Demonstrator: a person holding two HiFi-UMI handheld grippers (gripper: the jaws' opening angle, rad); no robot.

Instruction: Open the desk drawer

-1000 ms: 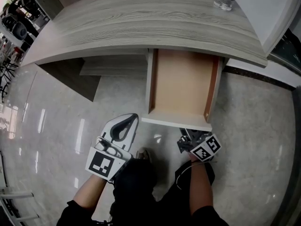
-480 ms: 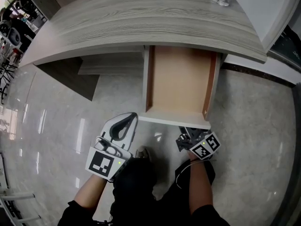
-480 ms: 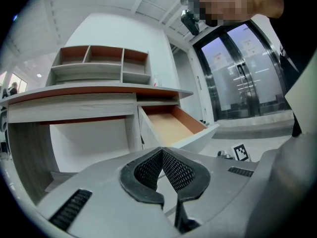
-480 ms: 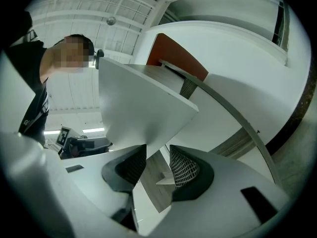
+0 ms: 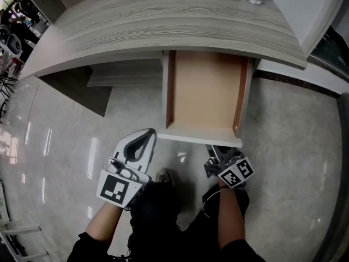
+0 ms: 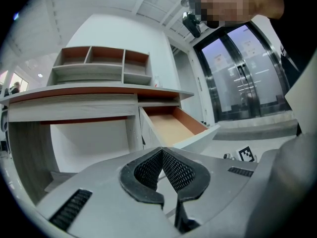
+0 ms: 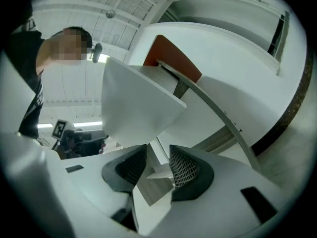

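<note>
Now lower lip of drawer (image 7: 138, 103) between just-opening jaws of right gripper (image 7: 157, 163).

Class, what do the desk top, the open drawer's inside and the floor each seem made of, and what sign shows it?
Desk top: probably matte wood-grain laminate, grey streaked lines.
Drawer inside: smooth tan board, perhaps laminated, plain without grain.
Floor: polished stone or tile, pale, mottled, mirroring lights.

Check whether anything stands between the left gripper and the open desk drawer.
Nothing visible does. In the left gripper view, the desk drawer shows unobstructed beyond the left gripper. The head view shows only bare floor between them.
</note>
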